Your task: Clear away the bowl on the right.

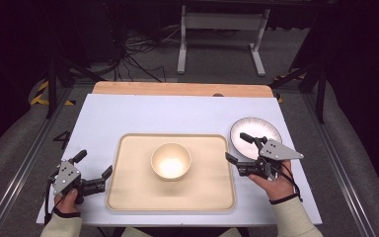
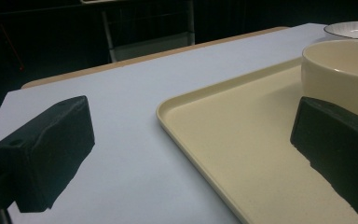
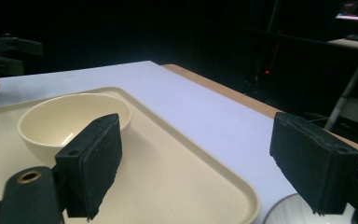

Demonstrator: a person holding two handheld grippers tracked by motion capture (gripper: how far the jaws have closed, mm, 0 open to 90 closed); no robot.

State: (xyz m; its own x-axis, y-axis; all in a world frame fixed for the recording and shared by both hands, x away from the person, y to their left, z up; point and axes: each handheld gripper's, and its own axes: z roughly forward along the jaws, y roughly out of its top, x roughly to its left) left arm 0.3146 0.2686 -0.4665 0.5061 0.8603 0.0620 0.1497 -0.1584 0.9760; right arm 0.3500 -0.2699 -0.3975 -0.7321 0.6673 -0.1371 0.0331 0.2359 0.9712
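Observation:
A cream tray lies at the middle of the white table, and a cream bowl stands upright at its centre. A round plate with a dark streaked rim sits just right of the tray. My left gripper rests off the tray's left edge, open and empty, one jaw over the tray rim and the bowl ahead to the right. My right gripper hovers at the tray's right edge over the plate's near left side, open with nothing between its jaws. Along its jaws lie the bowl and tray.
The white table top has a wooden strip along its far edge. Behind it stand a white desk frame and loose cables on the floor. Black frame struts flank both far corners.

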